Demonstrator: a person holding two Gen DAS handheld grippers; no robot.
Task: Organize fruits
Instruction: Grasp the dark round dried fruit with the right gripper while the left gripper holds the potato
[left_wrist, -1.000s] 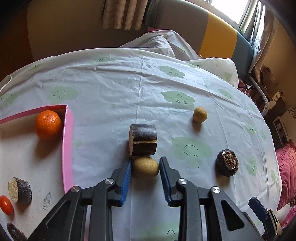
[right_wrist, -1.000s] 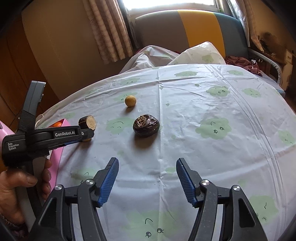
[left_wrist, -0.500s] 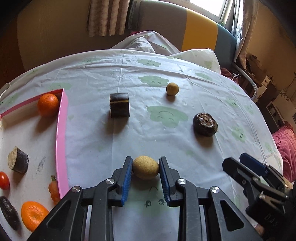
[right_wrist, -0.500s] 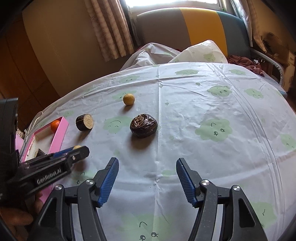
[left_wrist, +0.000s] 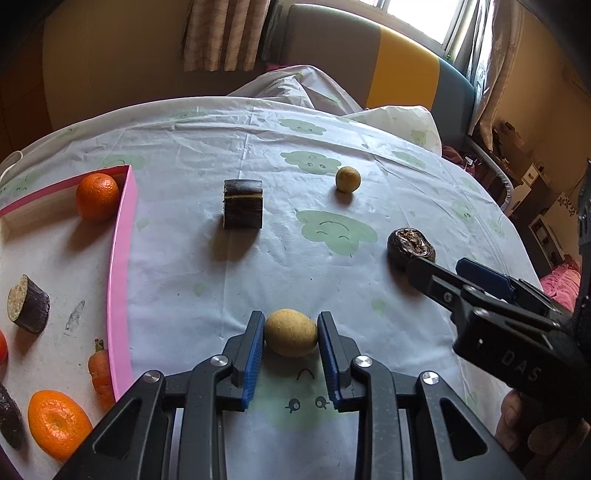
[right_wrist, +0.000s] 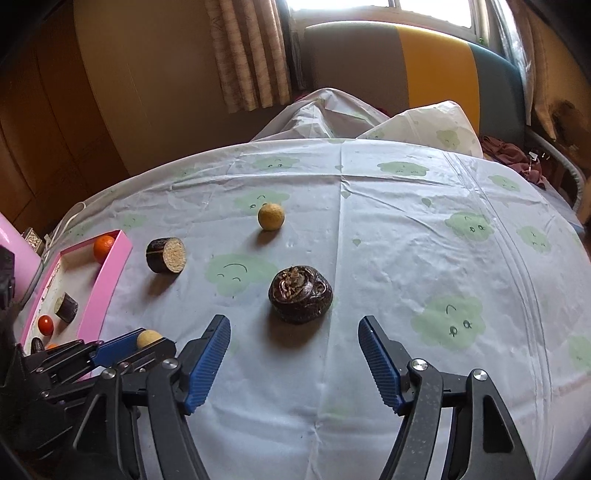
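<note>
Left wrist: jaws clamp yellow fruit (left_wrist: 291, 332) over cloud-print tablecloth (left_wrist: 332, 229); right jaws wide

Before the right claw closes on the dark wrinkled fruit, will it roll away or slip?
The dark wrinkled fruit looks squat and flattened, so it probably sits steady rather than rolling. Its ridged, creased skin should give the right claw decent grip. It may be soft, so squeeze gently.
</note>
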